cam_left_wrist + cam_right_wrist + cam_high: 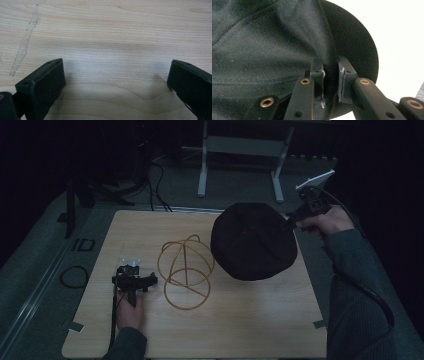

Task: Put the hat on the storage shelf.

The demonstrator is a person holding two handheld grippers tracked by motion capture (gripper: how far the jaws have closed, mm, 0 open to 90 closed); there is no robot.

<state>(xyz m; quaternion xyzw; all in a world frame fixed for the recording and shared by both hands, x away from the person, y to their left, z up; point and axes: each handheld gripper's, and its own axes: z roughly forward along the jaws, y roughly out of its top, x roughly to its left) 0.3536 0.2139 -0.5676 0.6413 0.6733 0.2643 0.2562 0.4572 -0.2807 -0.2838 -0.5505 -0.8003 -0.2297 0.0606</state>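
Pale wood worktop point(250, 330): bare light-grained board; carries the wire stand, with the cap hanging over its far right part.
Left tongs point(134, 281): nearest item, just left of the wire stand, resting low on the board. Jaws spread wide in the left gripper view point(113, 82), nothing between them. Judged parked, keeping clear while the other hand works.
Wire stand point(185, 272): yellow-gold wire, dome over a ring base, mid-board, bare. Taken as the landmark. Probably meant to receive the cap, since its dome matches a crown's shape.
Black cap point(252, 241): dark fabric, just right of and a little beyond the wire stand, tilted, lifted off the board.
Right tongs point(291, 222): beyond and right of the wire stand, at the cap's far right edge. The right gripper view shows them point(330, 75) clenched on the cap, near where crown meets brim. An edge grip lets the cap hang open for lowering over the dome.
Step judged: carrying the cap towards the stand; not yet placed.
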